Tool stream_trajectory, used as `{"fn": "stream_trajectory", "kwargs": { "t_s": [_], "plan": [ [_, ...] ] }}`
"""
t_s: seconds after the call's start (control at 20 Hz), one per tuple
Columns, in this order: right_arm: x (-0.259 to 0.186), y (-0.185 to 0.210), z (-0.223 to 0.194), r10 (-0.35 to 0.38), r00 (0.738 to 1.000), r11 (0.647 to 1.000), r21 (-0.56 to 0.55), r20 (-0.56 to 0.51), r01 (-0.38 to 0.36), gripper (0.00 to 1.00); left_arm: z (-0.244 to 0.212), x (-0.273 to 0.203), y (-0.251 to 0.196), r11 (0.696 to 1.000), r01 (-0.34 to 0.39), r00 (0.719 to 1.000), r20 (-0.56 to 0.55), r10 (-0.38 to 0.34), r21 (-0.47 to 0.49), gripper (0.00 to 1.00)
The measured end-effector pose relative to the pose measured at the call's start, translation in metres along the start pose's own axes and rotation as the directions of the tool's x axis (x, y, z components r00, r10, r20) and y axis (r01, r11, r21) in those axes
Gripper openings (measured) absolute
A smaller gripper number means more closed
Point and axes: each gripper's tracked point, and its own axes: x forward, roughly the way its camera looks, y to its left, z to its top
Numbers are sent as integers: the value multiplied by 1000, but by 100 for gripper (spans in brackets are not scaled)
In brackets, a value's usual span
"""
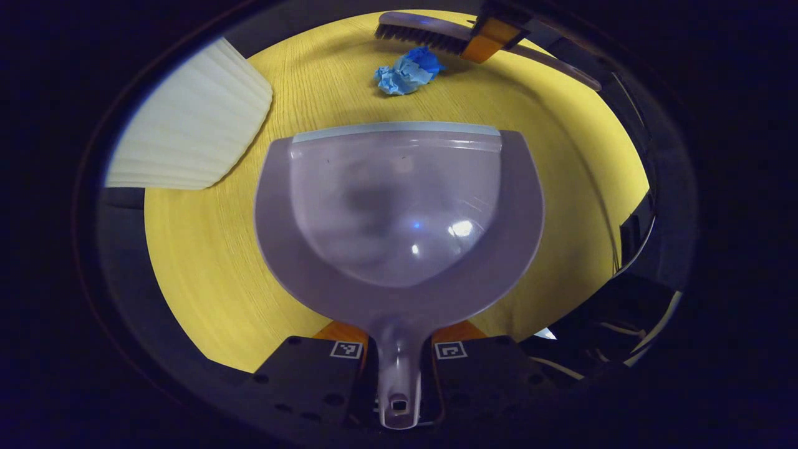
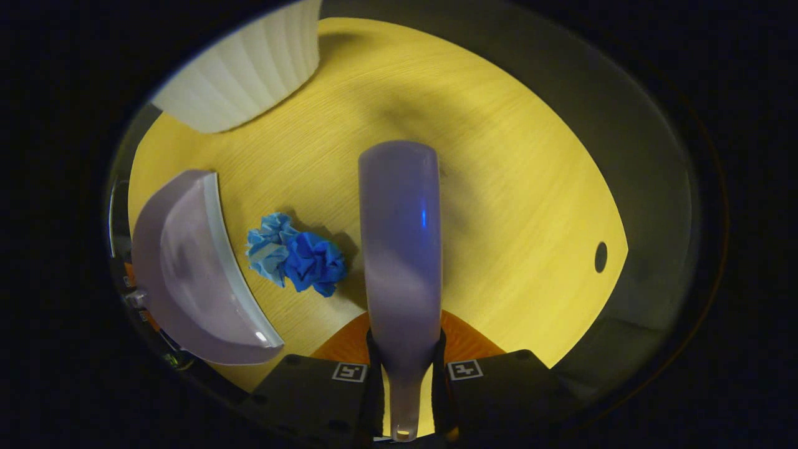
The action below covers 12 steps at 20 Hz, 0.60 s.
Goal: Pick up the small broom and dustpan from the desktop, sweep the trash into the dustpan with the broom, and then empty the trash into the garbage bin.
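Yellow desktop (image 2: 511, 206) lies bare beyond the broom (image 2: 400, 249), which the right gripper (image 2: 405, 374) clamps; left gripper (image 1: 399, 368) clamps the dustpan (image 1: 399, 212), its lip near blue trash (image 1: 408, 72).

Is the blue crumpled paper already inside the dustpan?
No, the blue crumpled paper lies on the yellow desktop beyond the dustpan's front lip.

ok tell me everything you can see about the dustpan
The dustpan is a pale lilac-grey, glossy plastic scoop with a rounded back, a straight front edge carrying a lighter grey lip, and a short hollow handle. Its pan is empty, with light glints on it. It sits low over the yellow desktop, mouth facing the crumpled blue paper, which lies just beyond the lip without touching it. The left gripper has its jaws closed on the handle. In the right gripper view it appears at the left.
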Motion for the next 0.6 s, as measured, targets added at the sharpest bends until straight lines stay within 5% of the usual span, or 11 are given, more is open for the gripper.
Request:
{"fn": "stream_trajectory", "kwargs": {
  "t_s": [0.15, 0.35, 0.6],
  "plan": [
    [-4, 23, -1, 31, 999, 983, -182, -17, -34, 32, -1, 0, -1, 1000, 7, 1000, 2, -7, 4, 25],
    [-13, 49, -15, 164, 984, 931, -317, -71, -178, 32, -9, 1, 3, 998, -1, 1000, 7, 0, 56, 25],
    [-27, 81, -44, 387, 904, 837, -343, -179, -427, 33, -7, 3, 7, 994, -10, 999, 33, 6, 113, 25]
  ]
}}
